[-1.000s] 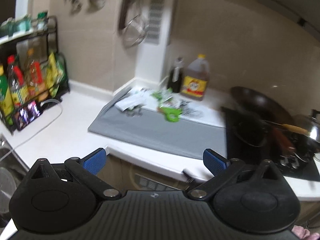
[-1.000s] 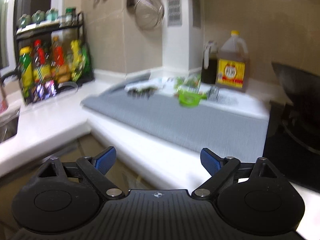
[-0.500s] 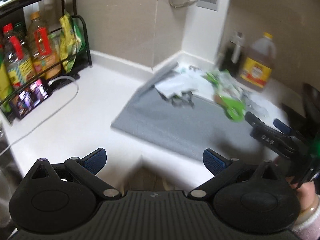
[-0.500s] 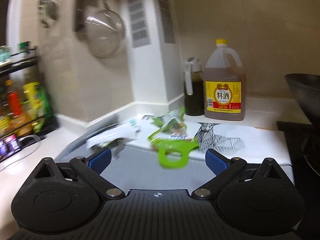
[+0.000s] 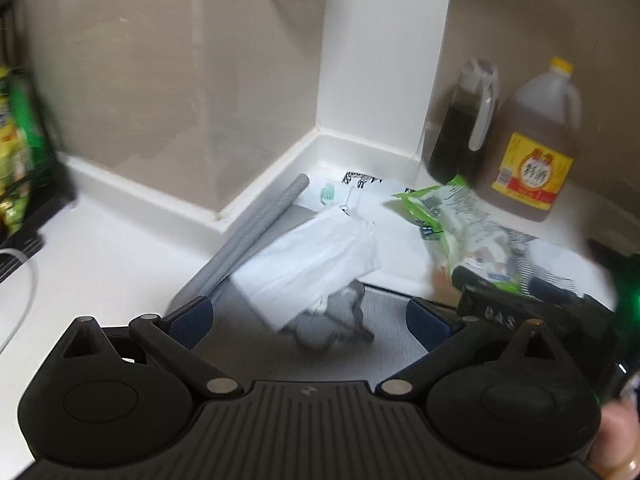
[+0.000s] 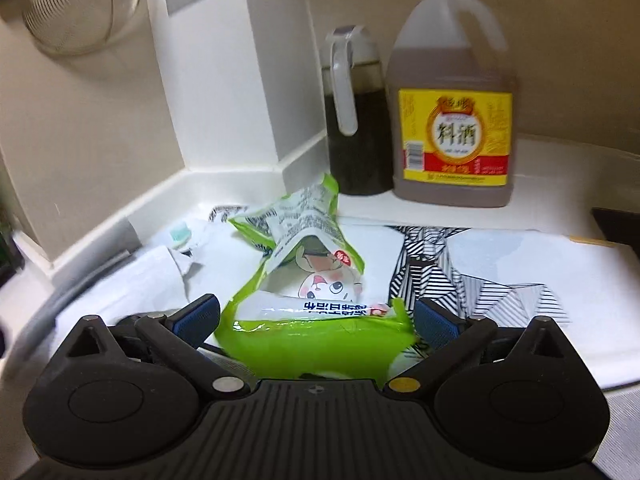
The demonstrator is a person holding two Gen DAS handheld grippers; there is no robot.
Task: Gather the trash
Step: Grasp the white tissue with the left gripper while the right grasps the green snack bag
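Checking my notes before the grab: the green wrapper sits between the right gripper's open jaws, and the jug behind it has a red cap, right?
Not quite. In the right wrist view the jug has a yellow cap. The green wrapper does sit between the right gripper's open jaws.

My right gripper (image 6: 316,318) has just been opening and stands wide around the green wrapper (image 6: 316,320) without pressing it, my left gripper (image 5: 308,316) spread empty just left of it.
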